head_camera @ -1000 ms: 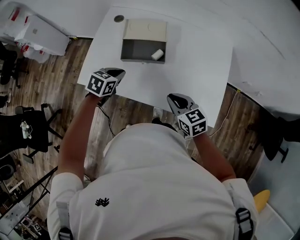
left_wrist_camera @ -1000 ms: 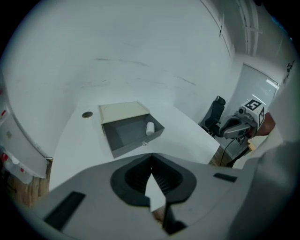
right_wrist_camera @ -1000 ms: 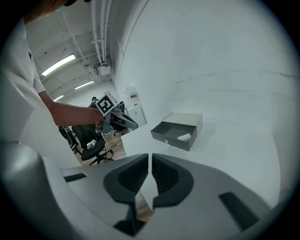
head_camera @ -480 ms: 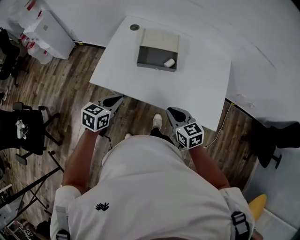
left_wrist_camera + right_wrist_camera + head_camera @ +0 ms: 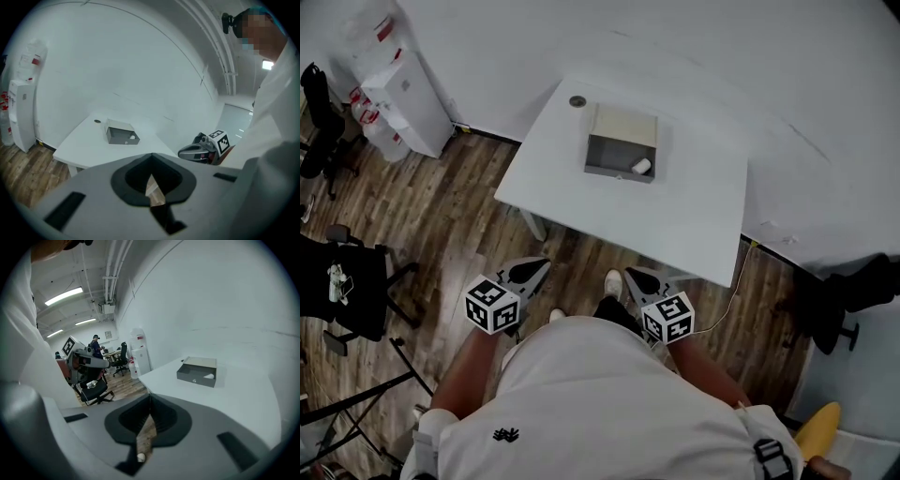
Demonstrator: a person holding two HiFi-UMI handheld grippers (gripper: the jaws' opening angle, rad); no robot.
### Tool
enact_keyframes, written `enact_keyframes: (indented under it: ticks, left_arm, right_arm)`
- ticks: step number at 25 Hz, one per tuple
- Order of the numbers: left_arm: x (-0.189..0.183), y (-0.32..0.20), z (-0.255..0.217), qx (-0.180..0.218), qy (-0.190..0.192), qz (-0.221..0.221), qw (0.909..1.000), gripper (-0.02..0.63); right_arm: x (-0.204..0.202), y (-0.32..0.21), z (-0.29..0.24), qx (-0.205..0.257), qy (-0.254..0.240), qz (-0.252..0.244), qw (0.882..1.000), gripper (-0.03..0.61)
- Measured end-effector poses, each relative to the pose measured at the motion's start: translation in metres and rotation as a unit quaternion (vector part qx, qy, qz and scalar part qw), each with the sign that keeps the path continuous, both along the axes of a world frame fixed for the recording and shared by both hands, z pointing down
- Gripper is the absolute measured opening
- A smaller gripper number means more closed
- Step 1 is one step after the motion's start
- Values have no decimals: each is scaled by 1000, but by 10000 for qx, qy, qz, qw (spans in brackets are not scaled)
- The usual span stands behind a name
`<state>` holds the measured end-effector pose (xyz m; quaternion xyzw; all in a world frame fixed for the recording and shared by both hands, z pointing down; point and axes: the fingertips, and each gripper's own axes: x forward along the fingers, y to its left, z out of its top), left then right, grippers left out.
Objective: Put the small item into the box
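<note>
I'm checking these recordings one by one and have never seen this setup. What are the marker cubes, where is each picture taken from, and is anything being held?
There is no robot here. A person holds hand tongs, each carrying a cube of square markers. The head view looks down from the person's head: the left tongs and right tongs are near the body, short of the white table. The two gripper views look along each pair of tongs, and both pairs are shut and empty. On the table stands an open grey box with the small white item inside.
</note>
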<state>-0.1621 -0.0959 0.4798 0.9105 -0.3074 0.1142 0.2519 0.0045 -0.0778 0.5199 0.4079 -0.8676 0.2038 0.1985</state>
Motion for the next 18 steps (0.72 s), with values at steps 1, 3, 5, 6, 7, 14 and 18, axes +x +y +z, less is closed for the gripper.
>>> enact_keyframes:
  ticks: [1, 3, 5, 6, 7, 14, 18]
  left_arm:
    - [-4, 4, 2, -28, 13, -12, 10000, 6]
    - [-9, 13, 6, -40, -28, -11, 10000, 6]
    - [-11, 21, 7, 23, -143, 74, 9999, 6]
    - [-10, 24, 7, 72, -197, 135, 9997, 6]
    - [-8, 26, 6, 125, -245, 203, 9994, 6]
    - [-10, 37, 2, 242, -294, 431, 9983, 6]
    - [-14, 37, 2, 252, -245, 328, 9988, 6]
  right_arm:
    - [-2, 4, -1, 17, -9, 27, 10000, 8]
    - [-5, 11, -2, 15, -23, 80, 10000, 8]
    - [-7, 17, -2, 2, -20, 96, 10000, 8]
    - [-8, 19, -2, 1, -9, 93, 10000, 8]
    - [-9, 19, -2, 1, 4, 91, 10000, 8]
    - [-21, 26, -7, 111, 48, 48, 9999, 6]
    - [-24, 29, -7, 146, 69, 3, 9999, 6]
